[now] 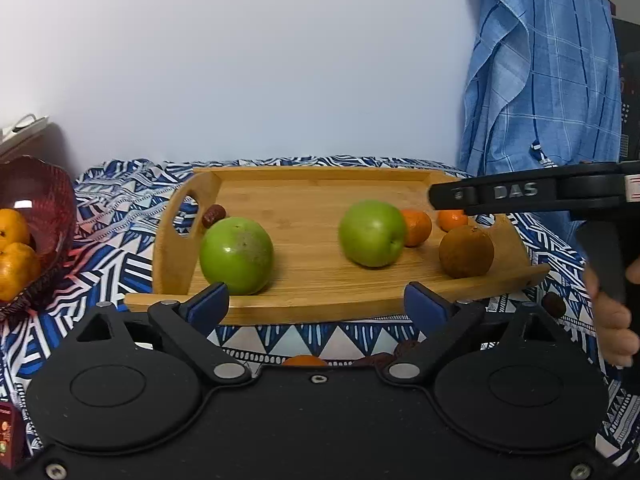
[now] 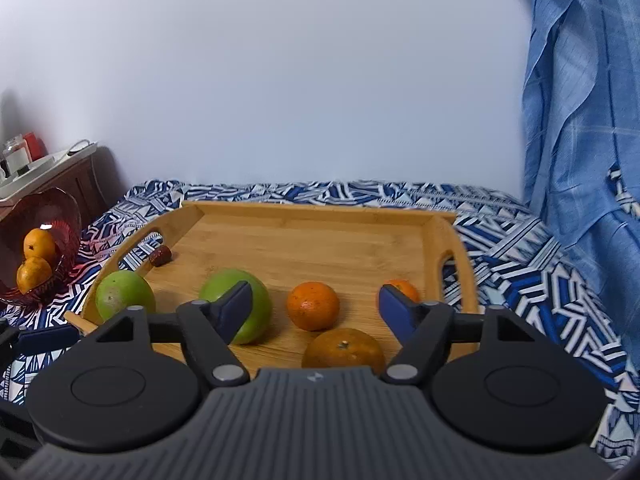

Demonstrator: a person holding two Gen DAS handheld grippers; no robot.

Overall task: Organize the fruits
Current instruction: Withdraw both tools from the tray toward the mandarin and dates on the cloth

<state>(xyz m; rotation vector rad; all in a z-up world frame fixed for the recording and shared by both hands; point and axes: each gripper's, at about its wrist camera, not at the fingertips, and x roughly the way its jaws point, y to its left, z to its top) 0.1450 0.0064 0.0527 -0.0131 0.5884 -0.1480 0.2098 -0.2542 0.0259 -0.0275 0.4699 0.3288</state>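
Patterned blue cloth (image 1: 120,240) under the bamboo tray (image 1: 312,184); left gripper (image 1: 316,306) and right gripper (image 2: 316,312) gape wide, both empty. Take the nearest orange (image 2: 343,350), at 6 o'clock on the tray: straddle it squarely, then close gently so it cannot roll.

Even soft daylight on my feeds, faint shadows under fruit, small glare on red bowl (image 1: 24,204), fisheye bending edges, dark corner vignetting, focus slightly soft.

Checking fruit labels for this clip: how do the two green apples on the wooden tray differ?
The left apple carries a dull greyish-brown patch on its skin; the right apple looks evenly green. The left apple sits by the tray's left handle, near a small dark red fruit; the right apple sits mid-tray beside an orange. Both are green, roundish, similar in size, and ungripped.
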